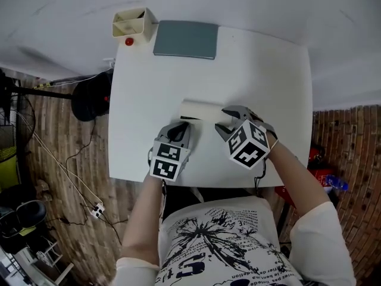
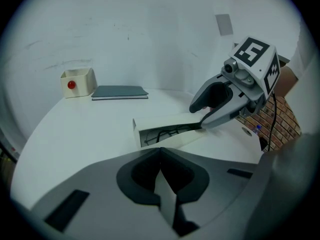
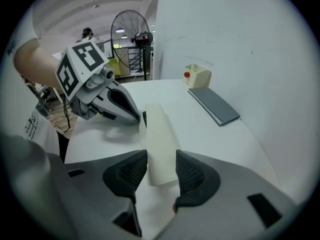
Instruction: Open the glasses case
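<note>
The case (image 1: 200,109) lies near the front edge of the table (image 1: 268,82), with bare top around it. Left fingers (image 2: 137,176) pinch one end; right fingers (image 3: 192,174) clamp the other. Book (image 1: 186,39) and box (image 1: 132,22) sit far back.

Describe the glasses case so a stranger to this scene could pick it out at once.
Start at the white square table and go to the middle of its near half. There lies the long cream glasses case, open at one end. It is the only long, narrow thing; the flat grey pad and small beige open box sit at the back corner.
</note>
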Tool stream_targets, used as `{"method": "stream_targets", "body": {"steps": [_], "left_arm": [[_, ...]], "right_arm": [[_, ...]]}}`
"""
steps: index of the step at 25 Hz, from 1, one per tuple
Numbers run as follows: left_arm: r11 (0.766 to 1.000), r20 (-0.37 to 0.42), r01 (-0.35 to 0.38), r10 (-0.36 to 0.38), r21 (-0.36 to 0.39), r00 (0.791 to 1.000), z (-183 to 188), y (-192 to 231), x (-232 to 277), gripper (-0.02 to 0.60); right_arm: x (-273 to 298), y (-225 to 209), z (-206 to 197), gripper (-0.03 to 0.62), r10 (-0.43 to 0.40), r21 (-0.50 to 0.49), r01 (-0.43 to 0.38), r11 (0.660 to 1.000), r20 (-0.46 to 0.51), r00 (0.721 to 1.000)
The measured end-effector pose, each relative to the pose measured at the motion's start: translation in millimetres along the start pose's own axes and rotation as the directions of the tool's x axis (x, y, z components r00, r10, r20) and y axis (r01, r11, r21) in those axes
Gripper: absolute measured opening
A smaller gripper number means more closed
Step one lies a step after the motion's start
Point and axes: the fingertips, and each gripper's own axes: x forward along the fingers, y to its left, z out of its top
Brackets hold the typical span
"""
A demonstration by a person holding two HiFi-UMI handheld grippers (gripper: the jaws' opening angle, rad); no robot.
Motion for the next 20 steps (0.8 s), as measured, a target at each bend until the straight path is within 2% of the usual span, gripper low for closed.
{"method": "stream_targets", "body": {"steps": [4, 10, 13, 20], "left_arm": [[1.000, -0.005, 0.012, -0.012, -0.008, 1.000, 0.0, -1.0, 0.4, 0.014], [1.000, -0.006, 0.015, -0.015, -0.012, 1.000, -0.2, -0.7, -0.7, 0.014], [1.000, -0.006, 0.017, -0.017, -0.013, 1.000, -0.4, -3.2, -1.1, 0.014], [0.999, -0.022, 0.032, -0.033, -0.016, 0.999, -0.9, -1.9, 0.6, 0.014]], "right_arm": [[-6.7, -13.0, 5.4, 0.136, -0.022, 0.063, 0.020, 0.998, 0.030, 0.999], [-7.1, -32.9, 16.3, 0.064, -0.092, -0.013, 0.093, 0.996, 0.037, 0.995], [-6.0, -39.9, 16.6, 0.054, -0.104, -0.018, 0.104, 0.994, 0.032, 0.994], [3.7, -62.2, 19.0, 0.062, -0.111, 0.045, 0.109, 0.993, 0.037, 0.993]]}}
